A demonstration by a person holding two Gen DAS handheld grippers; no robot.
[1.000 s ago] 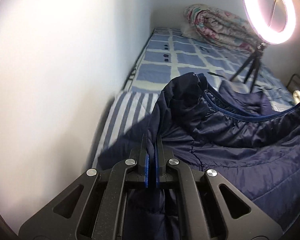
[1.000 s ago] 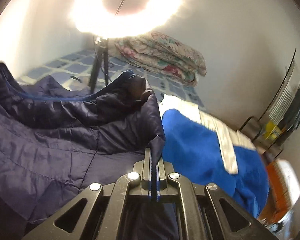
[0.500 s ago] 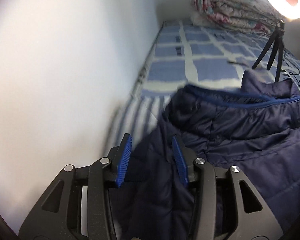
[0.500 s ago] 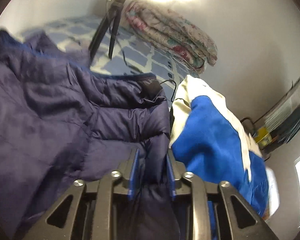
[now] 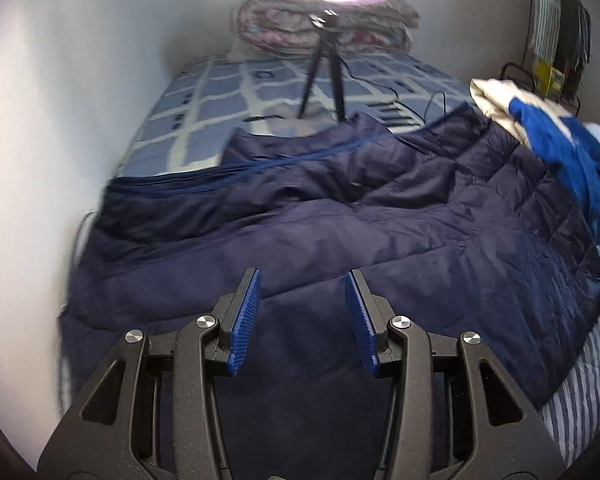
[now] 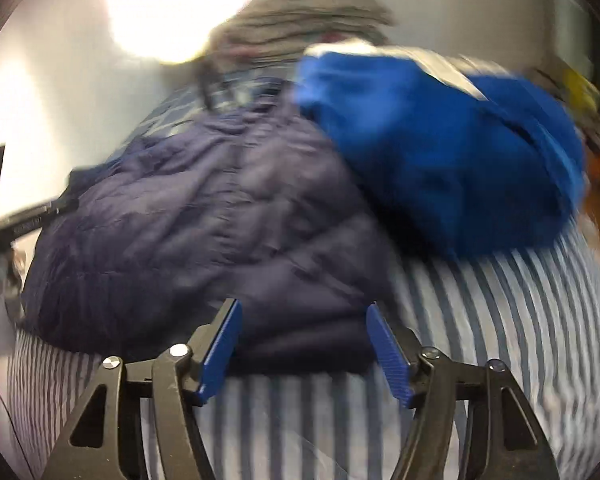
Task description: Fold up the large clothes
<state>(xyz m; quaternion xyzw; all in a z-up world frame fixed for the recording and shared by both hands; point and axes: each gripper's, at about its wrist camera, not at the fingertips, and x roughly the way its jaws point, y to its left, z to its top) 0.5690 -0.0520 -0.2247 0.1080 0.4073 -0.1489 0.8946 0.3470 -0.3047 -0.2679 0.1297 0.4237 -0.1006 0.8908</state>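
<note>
A navy quilted jacket lies spread across the bed, its blue-zipped edge toward the far side. My left gripper hovers over its near part, open, with nothing pinched between the blue pads. In the blurred right wrist view the same jacket lies on the striped sheet. My right gripper is at the jacket's near edge with its jaws opening. The cloth lies below the gap and the pads do not press on it.
A blue and cream garment is heaped at the jacket's right. A ring light on a tripod stands on the checked bedding before a folded floral quilt. A white wall runs along the left.
Both grippers let go of the jacket edges they were shut on and opened. The jacket dropped flat onto the bed, and both views swung back toward its near side.
</note>
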